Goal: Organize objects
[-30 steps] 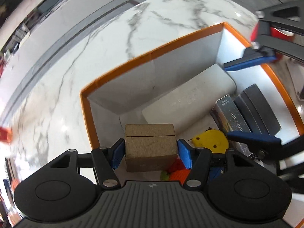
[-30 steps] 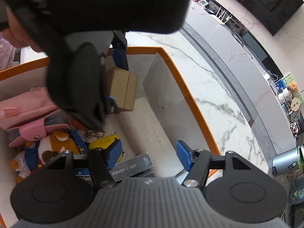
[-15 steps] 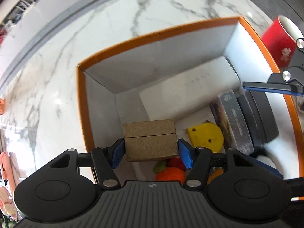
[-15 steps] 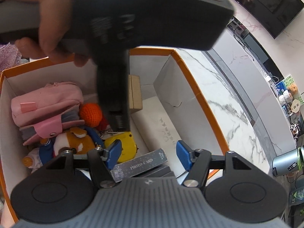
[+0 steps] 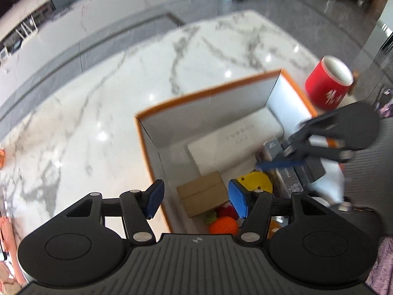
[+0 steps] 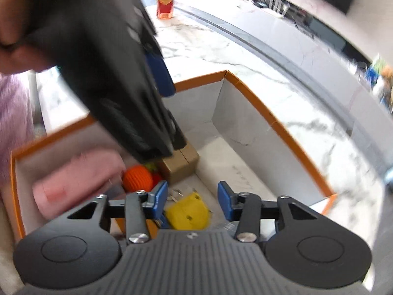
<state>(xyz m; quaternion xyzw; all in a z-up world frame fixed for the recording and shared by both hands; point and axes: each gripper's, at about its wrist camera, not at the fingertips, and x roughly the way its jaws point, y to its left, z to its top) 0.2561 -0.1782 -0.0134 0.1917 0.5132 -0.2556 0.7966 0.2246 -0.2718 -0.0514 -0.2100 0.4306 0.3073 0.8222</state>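
A small brown cardboard box [image 5: 202,193] lies inside the orange-rimmed white box [image 5: 208,91], beside a flat white case [image 5: 233,145]. My left gripper [image 5: 194,200] is open and empty, raised above the cardboard box. My right gripper [image 6: 192,200] is open and empty over a yellow tape measure [image 6: 188,215]. The cardboard box [image 6: 180,163] and the orange-rimmed box [image 6: 255,103] also show in the right wrist view, partly behind the left gripper's body.
The box also holds an orange knitted ball [image 6: 137,178], a pink pouch [image 6: 76,179], grey and dark cases [image 5: 292,174]. A red mug [image 5: 328,84] stands beyond the box on the marble table [image 5: 98,98]. A red-yellow carton [image 6: 165,1] stands far off.
My left gripper opened, let go of the cardboard box inside the big box, and pulled up and back. My right gripper shifted slightly and stays open.
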